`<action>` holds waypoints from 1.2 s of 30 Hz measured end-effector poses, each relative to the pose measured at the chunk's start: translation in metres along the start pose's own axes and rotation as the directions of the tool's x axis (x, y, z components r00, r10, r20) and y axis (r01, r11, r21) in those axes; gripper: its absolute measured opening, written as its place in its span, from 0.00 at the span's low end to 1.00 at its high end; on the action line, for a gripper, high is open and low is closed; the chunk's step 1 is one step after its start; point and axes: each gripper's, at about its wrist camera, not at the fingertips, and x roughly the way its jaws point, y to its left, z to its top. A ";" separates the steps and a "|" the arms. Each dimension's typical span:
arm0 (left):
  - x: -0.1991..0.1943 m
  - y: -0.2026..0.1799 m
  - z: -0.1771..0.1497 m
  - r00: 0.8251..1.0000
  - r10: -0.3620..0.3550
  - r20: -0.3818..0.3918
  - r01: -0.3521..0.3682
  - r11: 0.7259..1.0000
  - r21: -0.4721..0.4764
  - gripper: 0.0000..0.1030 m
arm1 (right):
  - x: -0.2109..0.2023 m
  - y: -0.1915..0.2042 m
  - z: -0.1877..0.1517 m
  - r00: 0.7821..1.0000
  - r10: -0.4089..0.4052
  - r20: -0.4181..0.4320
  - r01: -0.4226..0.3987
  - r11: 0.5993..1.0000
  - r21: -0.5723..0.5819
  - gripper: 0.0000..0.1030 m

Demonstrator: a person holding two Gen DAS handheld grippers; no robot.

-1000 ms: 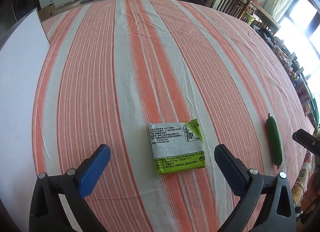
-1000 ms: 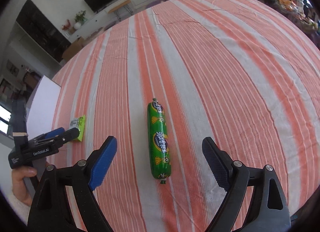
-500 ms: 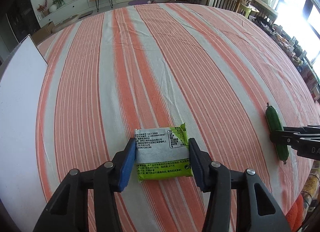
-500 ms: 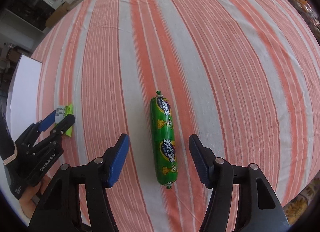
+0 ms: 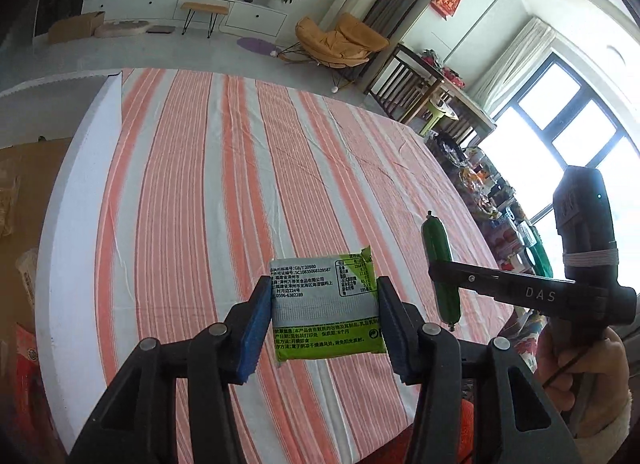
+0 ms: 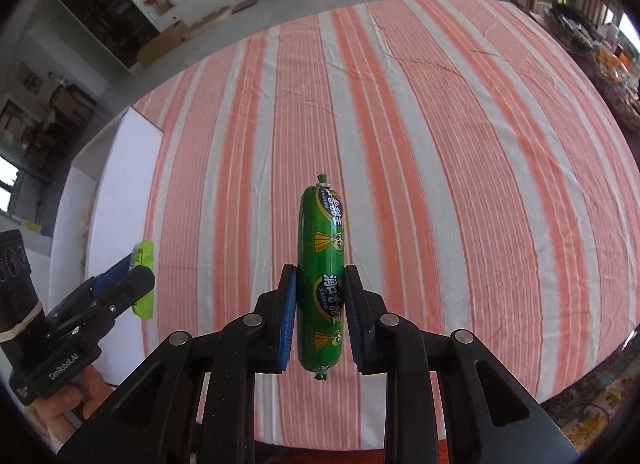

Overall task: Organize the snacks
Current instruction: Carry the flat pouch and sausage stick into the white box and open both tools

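A flat green-and-white snack packet (image 5: 320, 304) hangs above the striped tablecloth (image 5: 192, 192), with my left gripper (image 5: 323, 292) shut on its two sides. A green sausage stick (image 6: 322, 248) is lifted off the cloth, upright between the blue pads of my right gripper (image 6: 320, 276). Those jaws are still closing and the pads press on its lower half. In the left wrist view the sausage (image 5: 436, 240) and right gripper (image 5: 440, 268) hang to the right of the packet. In the right wrist view the left gripper (image 6: 136, 272) holds the packet (image 6: 145, 254) at the left.
A white board (image 5: 80, 192) stands along the table's left edge, also in the right wrist view (image 6: 120, 192). Beyond it lies a cardboard box (image 5: 12, 184) with snack bags. More packaged goods (image 5: 480, 188) crowd the table's far right side. A hand (image 5: 580, 364) holds the right gripper's handle.
Both grippers closed, the left on the packet and the right on the sausage, then lifted them off the cloth. Both views now tilt up toward the room.
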 end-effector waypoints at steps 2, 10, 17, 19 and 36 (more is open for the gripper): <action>-0.040 0.007 0.005 0.998 -0.023 0.054 0.024 1.000 -0.014 0.49 | -0.013 0.032 0.001 0.998 0.065 0.019 -0.064 0.997 -0.049 0.23; -0.168 0.090 0.014 0.959 0.160 0.233 -0.139 0.985 -0.106 0.49 | -0.003 0.192 -0.015 0.956 0.292 -0.027 -0.289 0.921 -0.259 0.23; -0.194 0.184 -0.029 0.933 0.295 0.207 -0.220 0.921 -0.322 0.49 | 0.066 0.270 -0.031 0.921 0.345 -0.181 -0.388 0.857 -0.341 0.23; -0.201 0.196 -0.049 0.955 0.207 0.211 -0.108 0.908 -0.405 0.49 | 0.087 0.284 -0.036 0.920 0.329 -0.214 -0.388 0.849 -0.359 0.23; -0.317 0.035 -0.015 0.866 -0.336 0.370 0.416 0.895 -0.162 0.49 | 0.040 0.282 -0.034 0.943 0.298 -0.149 -0.333 0.846 -0.417 0.23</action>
